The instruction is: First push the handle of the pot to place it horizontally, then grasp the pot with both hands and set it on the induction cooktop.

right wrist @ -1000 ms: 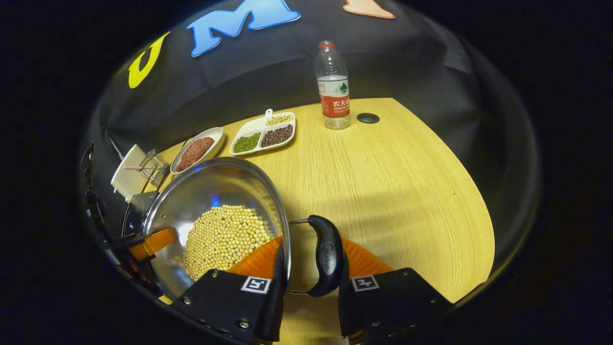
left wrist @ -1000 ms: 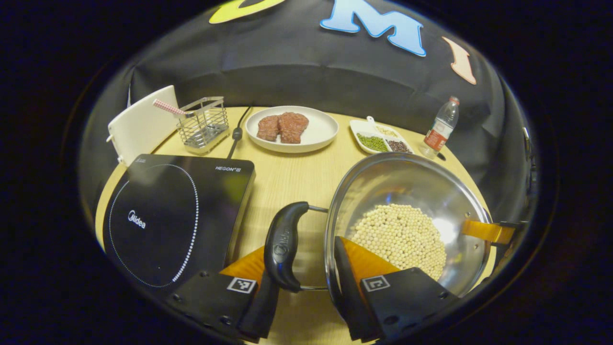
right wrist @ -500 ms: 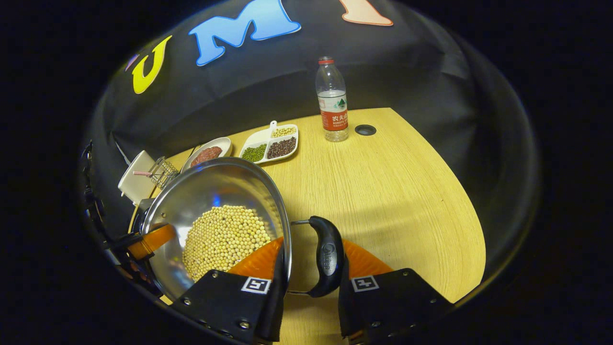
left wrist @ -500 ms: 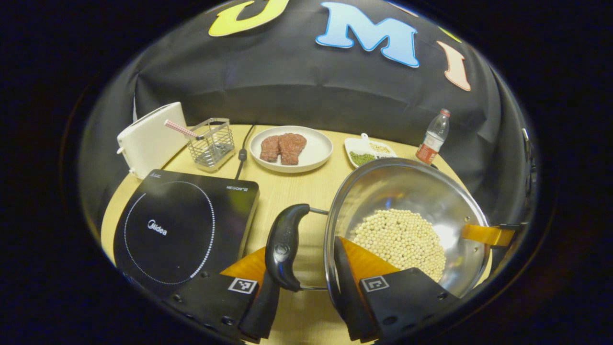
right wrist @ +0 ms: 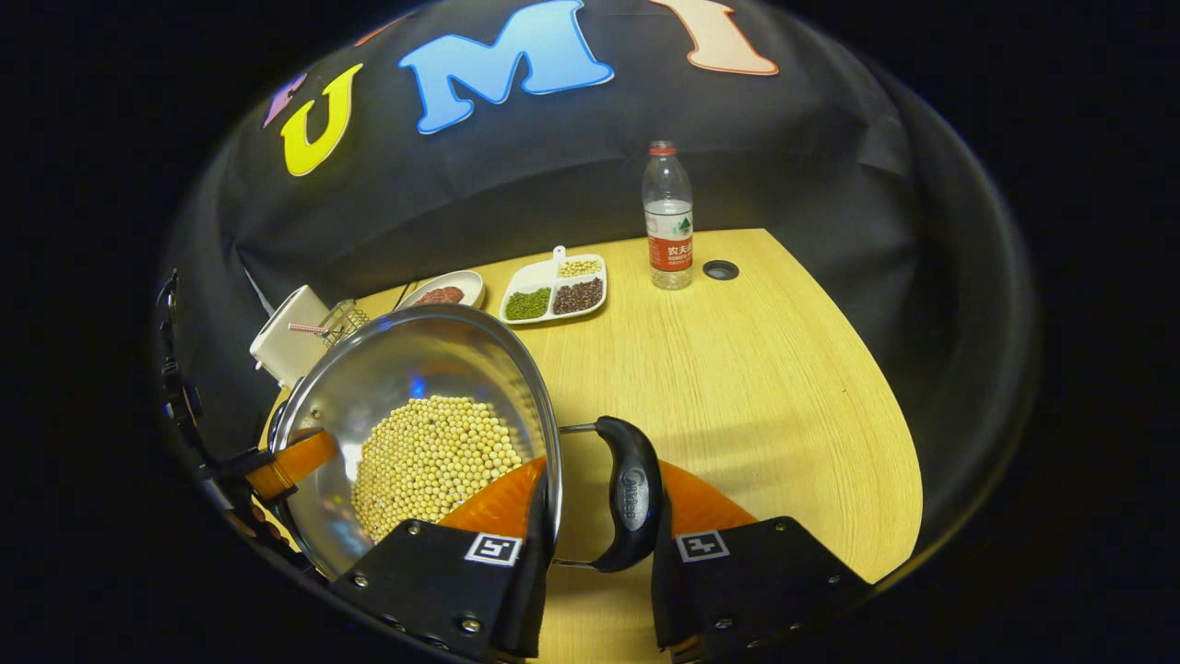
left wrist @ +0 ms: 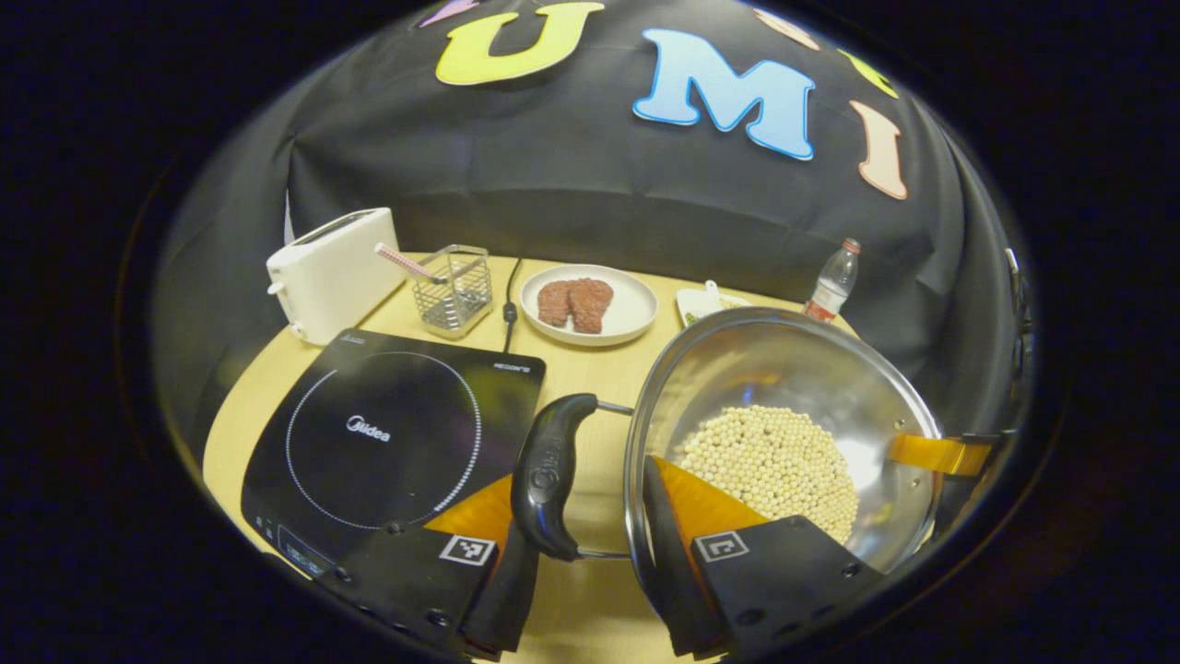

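A steel pot (left wrist: 784, 360) (right wrist: 406, 369) holding pale soybeans (left wrist: 774, 461) (right wrist: 429, 456) hangs above the wooden table. My left gripper (left wrist: 581, 489) is shut on its black handle (left wrist: 548, 470), one finger outside the handle and one inside the rim. My right gripper (right wrist: 604, 489) is shut the same way on the opposite black handle (right wrist: 631, 493). Each view shows the other gripper's finger at the pot's far rim. The black induction cooktop (left wrist: 387, 433) lies on the table just left of the pot, lower than it.
Behind the cooktop stand a white toaster (left wrist: 332, 272) and a wire basket (left wrist: 450, 288). A plate of meat (left wrist: 590, 304), a divided dish of beans (right wrist: 553, 293) and a water bottle (right wrist: 668, 217) sit along the back. A cable hole (right wrist: 720, 269) lies beside the bottle.
Both grippers have lifted the pot higher off the table, keeping their hold. The table items look farther below, and the cooktop has come closer to the left handle.
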Available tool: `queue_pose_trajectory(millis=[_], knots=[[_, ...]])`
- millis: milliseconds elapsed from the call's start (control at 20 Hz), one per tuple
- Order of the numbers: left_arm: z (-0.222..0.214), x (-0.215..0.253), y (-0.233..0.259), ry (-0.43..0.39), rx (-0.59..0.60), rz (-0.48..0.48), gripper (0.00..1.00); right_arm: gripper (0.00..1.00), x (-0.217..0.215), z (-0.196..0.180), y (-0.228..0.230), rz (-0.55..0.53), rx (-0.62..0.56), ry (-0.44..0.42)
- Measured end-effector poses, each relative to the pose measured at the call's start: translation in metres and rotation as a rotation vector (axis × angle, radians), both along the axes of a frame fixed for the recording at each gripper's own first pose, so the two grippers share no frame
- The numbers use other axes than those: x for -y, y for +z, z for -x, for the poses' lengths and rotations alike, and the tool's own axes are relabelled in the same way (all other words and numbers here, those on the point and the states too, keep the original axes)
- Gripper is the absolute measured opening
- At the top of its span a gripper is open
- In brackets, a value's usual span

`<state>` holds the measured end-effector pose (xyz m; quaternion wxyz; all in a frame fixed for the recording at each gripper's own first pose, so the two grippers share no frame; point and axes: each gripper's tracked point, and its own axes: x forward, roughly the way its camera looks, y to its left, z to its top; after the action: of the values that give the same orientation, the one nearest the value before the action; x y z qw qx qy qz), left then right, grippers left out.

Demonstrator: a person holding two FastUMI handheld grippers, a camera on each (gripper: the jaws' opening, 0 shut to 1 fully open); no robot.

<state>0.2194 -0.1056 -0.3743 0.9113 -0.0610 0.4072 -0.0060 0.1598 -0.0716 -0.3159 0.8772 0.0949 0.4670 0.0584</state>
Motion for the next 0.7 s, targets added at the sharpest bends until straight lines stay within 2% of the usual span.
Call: queue_pose_trajectory(millis=[200, 300, 350, 400, 450, 500, 550, 650, 700], knots=[[0.001, -0.012, 0.008, 0.0, 0.01, 0.006, 0.6, 0.46, -0.031, 0.007, 0.013, 0.007, 0.013, -0.002], [-0.002, -0.019, 0.013, -0.001, 0.022, 0.01, 0.67, 0.46, -0.048, 0.01, 0.021, 0.005, 0.02, -0.005], [-0.004, -0.022, 0.015, -0.001, 0.028, 0.007, 0.6, 0.46, -0.058, 0.01, 0.023, 0.001, 0.018, -0.007], [-0.003, -0.025, 0.02, 0.001, 0.031, 0.007, 0.64, 0.46, -0.067, 0.012, 0.026, 0.001, 0.018, -0.008], [-0.004, -0.028, 0.022, 0.003, 0.033, 0.008, 0.61, 0.46, -0.076, 0.012, 0.028, 0.001, 0.017, -0.006], [-0.004, -0.028, 0.02, 0.007, 0.034, 0.01, 0.67, 0.47, -0.086, 0.013, 0.03, -0.001, 0.019, -0.004], [-0.005, -0.029, 0.021, 0.01, 0.035, 0.009, 0.64, 0.46, -0.096, 0.012, 0.032, -0.003, 0.021, -0.001], [-0.006, -0.031, 0.025, 0.011, 0.037, 0.0, 0.67, 0.47, -0.116, 0.013, 0.033, -0.01, 0.019, 0.001], [-0.007, -0.034, 0.026, 0.013, 0.035, -0.003, 0.61, 0.47, -0.126, 0.015, 0.033, -0.012, 0.017, 0.002]])
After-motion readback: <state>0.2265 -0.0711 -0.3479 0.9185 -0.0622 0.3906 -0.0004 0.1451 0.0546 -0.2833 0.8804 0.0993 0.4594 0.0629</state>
